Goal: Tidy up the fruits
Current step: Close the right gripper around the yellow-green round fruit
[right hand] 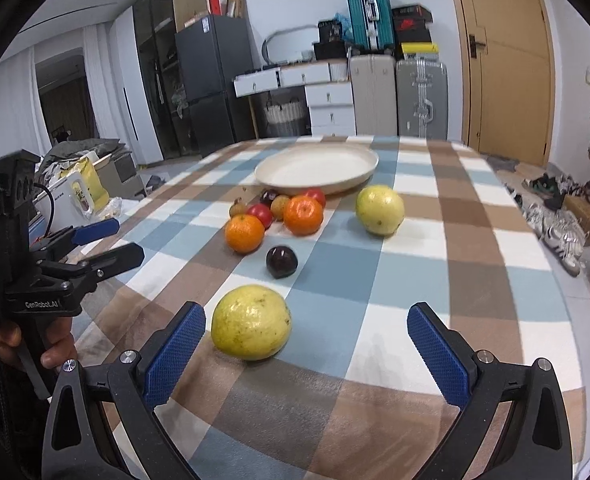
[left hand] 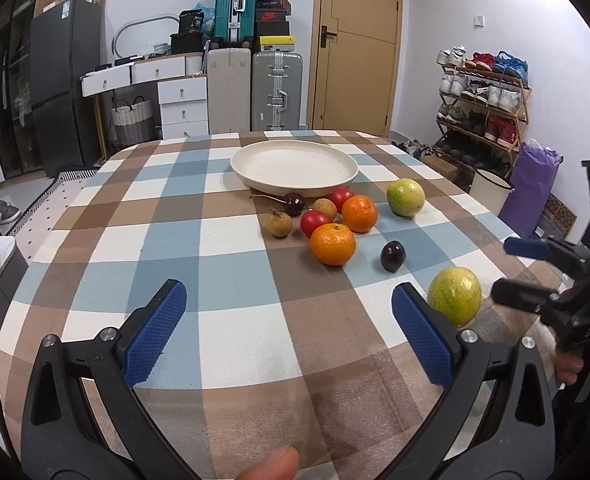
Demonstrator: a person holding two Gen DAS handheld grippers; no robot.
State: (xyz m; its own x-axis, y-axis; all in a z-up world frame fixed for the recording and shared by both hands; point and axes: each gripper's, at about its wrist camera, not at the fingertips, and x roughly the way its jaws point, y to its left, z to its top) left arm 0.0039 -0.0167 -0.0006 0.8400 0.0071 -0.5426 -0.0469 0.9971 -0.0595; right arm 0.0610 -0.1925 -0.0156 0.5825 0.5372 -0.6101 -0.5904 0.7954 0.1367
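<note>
An empty cream plate (left hand: 295,165) (right hand: 317,168) sits at the far middle of the checked table. In front of it lie two oranges (left hand: 332,244) (right hand: 303,215), red fruits (left hand: 314,222), brownish longans (left hand: 279,223), dark plums (left hand: 393,256) (right hand: 281,261) and a far green guava (left hand: 405,197) (right hand: 379,210). A near yellow-green guava (left hand: 455,296) (right hand: 251,322) lies just ahead of my right gripper (right hand: 307,324), which is open and empty. My left gripper (left hand: 289,300) is open and empty, left of that guava. Each gripper also shows in the other's view: right gripper (left hand: 511,270), left gripper (right hand: 115,240).
The table's checked cloth (left hand: 215,240) stretches wide to the left. Behind the table stand suitcases (left hand: 277,92), white drawers (left hand: 183,100) and a door (left hand: 355,44). A shoe rack (left hand: 483,100) and a purple bag (left hand: 531,188) stand to the right.
</note>
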